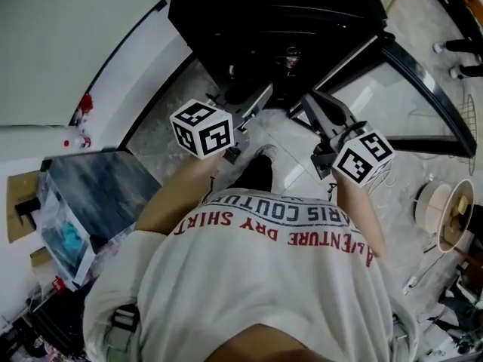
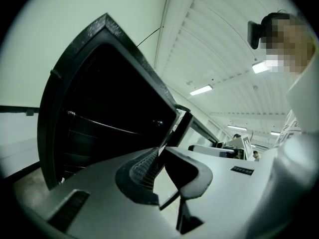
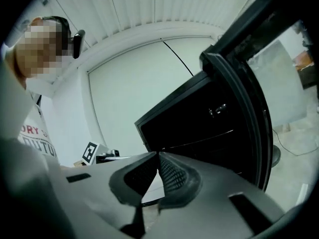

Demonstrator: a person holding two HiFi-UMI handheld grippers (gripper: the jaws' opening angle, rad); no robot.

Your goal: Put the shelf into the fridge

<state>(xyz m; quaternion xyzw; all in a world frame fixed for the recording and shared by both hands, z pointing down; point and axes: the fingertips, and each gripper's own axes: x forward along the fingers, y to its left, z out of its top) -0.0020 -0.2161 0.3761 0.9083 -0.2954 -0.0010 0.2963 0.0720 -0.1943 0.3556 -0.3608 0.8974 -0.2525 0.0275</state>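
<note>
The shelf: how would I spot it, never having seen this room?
Find the big black fridge with its door open. Before it, the left hand-held gripper and the right hand-held gripper pinch a thin pane: the shelf, clear where the fridge is black.

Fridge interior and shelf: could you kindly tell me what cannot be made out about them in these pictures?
Head view: the fridge interior is black shadow; no free slot can be told.
Left gripper view: the shelf shows only as a sliver; the left gripper hides the rest.
Right gripper view: the right gripper likewise covers it; the fridge's rails are faint lines.
</note>
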